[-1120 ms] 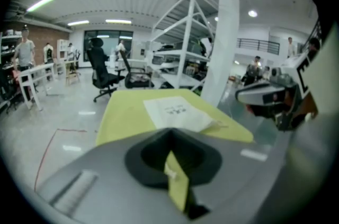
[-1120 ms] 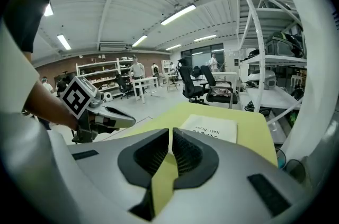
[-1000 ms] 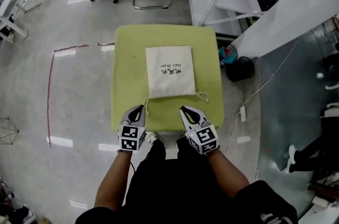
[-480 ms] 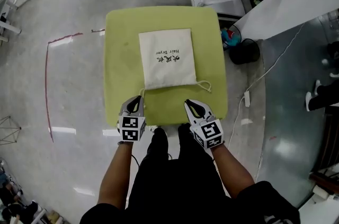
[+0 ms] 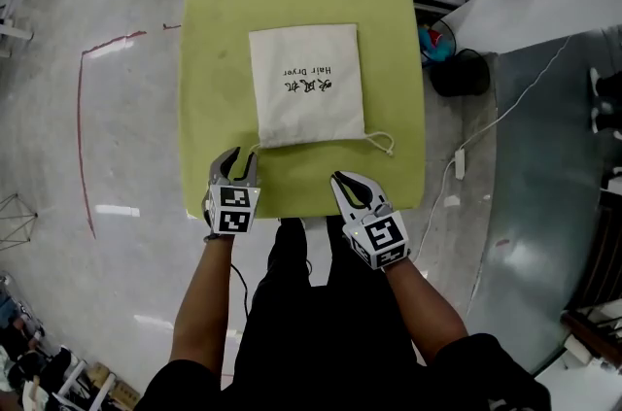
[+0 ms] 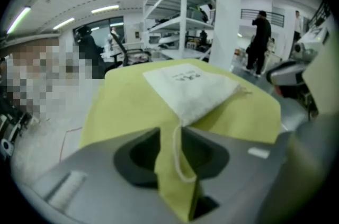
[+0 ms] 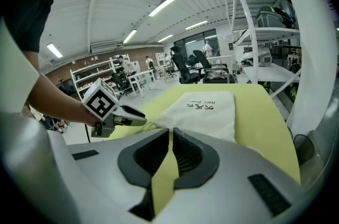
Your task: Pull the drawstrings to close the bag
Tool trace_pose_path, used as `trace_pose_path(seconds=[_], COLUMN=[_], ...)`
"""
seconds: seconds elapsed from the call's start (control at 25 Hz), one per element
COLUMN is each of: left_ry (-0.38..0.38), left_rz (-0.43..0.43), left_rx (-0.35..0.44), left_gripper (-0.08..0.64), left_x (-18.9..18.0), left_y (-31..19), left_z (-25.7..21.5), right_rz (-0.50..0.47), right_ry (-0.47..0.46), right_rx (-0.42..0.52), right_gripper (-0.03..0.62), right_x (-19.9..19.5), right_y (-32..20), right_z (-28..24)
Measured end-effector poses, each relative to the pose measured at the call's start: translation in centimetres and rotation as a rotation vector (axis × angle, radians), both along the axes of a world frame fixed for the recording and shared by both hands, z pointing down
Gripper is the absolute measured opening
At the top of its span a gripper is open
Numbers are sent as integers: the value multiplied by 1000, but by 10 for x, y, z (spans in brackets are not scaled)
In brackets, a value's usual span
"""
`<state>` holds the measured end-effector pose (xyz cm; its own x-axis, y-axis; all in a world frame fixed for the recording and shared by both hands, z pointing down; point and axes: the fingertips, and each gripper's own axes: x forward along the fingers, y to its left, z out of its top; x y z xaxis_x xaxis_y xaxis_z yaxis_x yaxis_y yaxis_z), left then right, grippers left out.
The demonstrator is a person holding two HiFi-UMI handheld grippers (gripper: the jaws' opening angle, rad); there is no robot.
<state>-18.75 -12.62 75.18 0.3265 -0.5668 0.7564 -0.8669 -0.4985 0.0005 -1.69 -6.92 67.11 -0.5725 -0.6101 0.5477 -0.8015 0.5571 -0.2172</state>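
Flat on the yellow-green surface (image 5: 209, 88): white drawstring bag (image 5: 306, 84), roughly centred left to right, black print on top, mouth at the near end. Not cinched yet: mouth edge straight, full width.

Two cord loops out of the near corners: left drawstring (image 6: 177, 157) off the near-left corner, right drawstring (image 5: 385, 144) off the near-right corner, both slack on the surface.

Left tool (image 5: 238, 162): at the bag's near-left corner, pointed down and away.
- Part open, jaws just been opening.
- Left drawstring loop right between the jaws, loose on the surface.
- Pads either side of it, not pressing, so no grip.

Right tool (image 5: 339, 179): just near of the bag's near edge, right of centre, over the near strip of surface.
- Closed down to a sliver, nothing in the gap but surface behind.
- Close to the right drawstring but not touching; loop farther away and to the right of the tips.

Tools well apart from each other, marker cubes facing up.

Around the surface:
- Glossy grey floor (image 5: 117, 205).
- Red line (image 5: 80, 108) on the floor to the left.
- White cable (image 5: 505, 113) on the floor to the right.
- Black bin (image 5: 461, 72) beside the far-right part of the surface.
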Motion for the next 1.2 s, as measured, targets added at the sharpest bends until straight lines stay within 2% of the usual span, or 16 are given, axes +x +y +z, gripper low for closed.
trace_pose_path(seconds=[0.32, 0.76, 0.92, 1.08, 1.16, 1.2], left_ry=[-77, -146, -124, -101, -91, -93], left_rz=[-8, 14, -15, -2, 29, 43], left_rx=[-76, -127, -158, -188, -188, -186], left_gripper=[121, 121, 103, 89, 26, 21], left_x=[-1, 5, 4, 7, 11, 13], left_y=[0, -4, -3, -2, 0, 0], left_z=[21, 29, 30, 30, 30, 30], right_rz=[-9, -31, -36, -37, -39, -40], right_ry=[-16, -43, -52, -56, -57, -58], right_rx=[-25, -34, -37, -47, -51, -53], right_gripper=[8, 8, 8, 8, 8, 8], right_x=[9, 17, 18, 21, 22, 22], right_y=[-2, -14, -18, -18, -18, -17], right_z=[7, 6, 6, 8, 9, 9])
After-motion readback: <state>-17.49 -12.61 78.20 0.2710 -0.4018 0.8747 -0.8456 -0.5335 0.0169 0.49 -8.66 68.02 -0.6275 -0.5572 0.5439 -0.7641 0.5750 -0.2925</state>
